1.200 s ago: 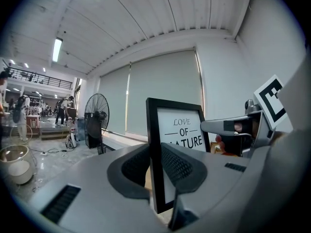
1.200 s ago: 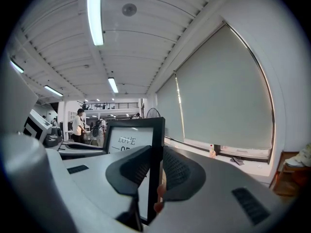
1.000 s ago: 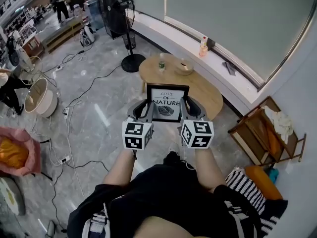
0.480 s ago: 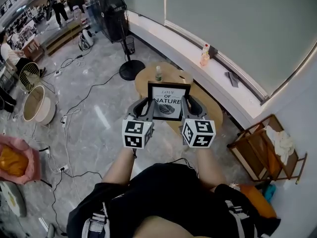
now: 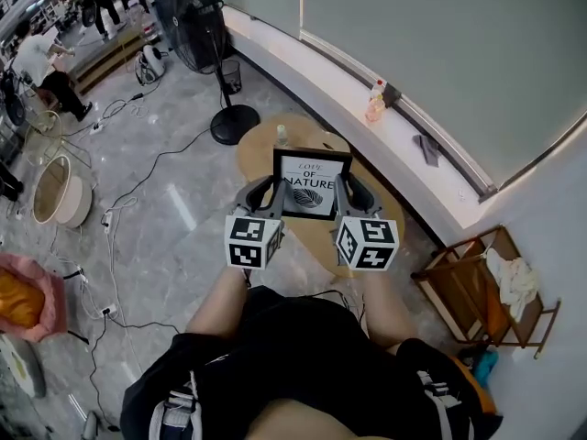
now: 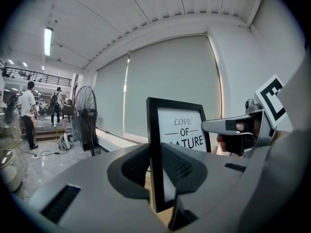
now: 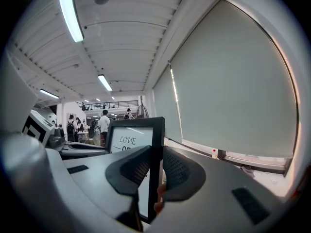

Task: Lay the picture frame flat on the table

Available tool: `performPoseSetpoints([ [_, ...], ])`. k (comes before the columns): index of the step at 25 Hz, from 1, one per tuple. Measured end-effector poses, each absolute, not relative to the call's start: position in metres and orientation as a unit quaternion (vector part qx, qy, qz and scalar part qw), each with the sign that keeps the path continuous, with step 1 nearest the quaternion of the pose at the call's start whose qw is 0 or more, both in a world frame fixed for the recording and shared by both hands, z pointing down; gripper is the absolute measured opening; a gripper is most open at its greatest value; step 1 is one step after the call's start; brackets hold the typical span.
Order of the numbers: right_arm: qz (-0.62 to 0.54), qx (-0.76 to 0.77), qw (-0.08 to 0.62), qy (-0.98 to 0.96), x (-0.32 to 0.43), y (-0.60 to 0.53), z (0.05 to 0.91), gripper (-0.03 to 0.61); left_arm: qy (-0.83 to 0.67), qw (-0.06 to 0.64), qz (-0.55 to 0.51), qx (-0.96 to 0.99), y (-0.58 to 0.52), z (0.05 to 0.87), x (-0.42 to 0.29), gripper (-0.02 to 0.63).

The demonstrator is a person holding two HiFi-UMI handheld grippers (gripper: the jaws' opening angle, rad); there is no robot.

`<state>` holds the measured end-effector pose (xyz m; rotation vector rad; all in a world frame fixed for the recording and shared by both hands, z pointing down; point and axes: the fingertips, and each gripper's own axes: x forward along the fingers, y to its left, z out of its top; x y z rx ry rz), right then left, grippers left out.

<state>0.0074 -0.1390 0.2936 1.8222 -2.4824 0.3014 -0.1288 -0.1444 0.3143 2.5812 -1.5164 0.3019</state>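
A black picture frame (image 5: 312,183) with a white "LOVE OF NATURE" print is held upright in the air between my two grippers. My left gripper (image 5: 266,189) is shut on its left edge. My right gripper (image 5: 347,189) is shut on its right edge. In the left gripper view, the pads of my left gripper (image 6: 156,169) clamp the frame's (image 6: 182,130) black border. In the right gripper view, my right gripper (image 7: 156,171) pinches the frame's (image 7: 133,140) other side. The oval wooden table (image 5: 316,236) lies on the floor below and just beyond the frame.
A small bottle (image 5: 281,136) stands on the table's far side. A big floor fan (image 5: 188,16) stands beyond it. A bottle (image 5: 375,106) sits on the window ledge, and a wooden rack (image 5: 477,282) is at the right. Cables (image 5: 119,236) trail over the floor at the left.
I have carried the frame forward toward the table, which now lies directly under and behind it. Both grippers keep the same grip and the frame stays upright.
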Motion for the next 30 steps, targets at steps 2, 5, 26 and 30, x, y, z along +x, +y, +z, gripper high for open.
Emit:
performPoseSetpoints([
  [2, 0.101, 0.594, 0.025, -0.798, 0.013, -0.147, 0.297, 0.092, -0.496, 0.067, 0.103, 0.86, -0.155, 0.318, -0.123, 0.086],
  [5, 0.11, 0.609, 0.026, -0.785, 0.026, -0.16, 0.307, 0.092, -0.477, 0.069, 0.107, 0.87, -0.171, 0.327, -0.11, 0.086],
  [26, 0.145, 0.764, 0.03, -0.628, 0.054, -0.363, 0.329, 0.094, -0.261, 0.078, 0.13, 0.953, -0.432, 0.351, -0.063, 0.086],
  [30, 0.17, 0.792, 0.03, -0.585, 0.075, -0.368, 0.351, 0.094, -0.207, 0.085, 0.153, 0.962, -0.448, 0.372, -0.035, 0.086],
])
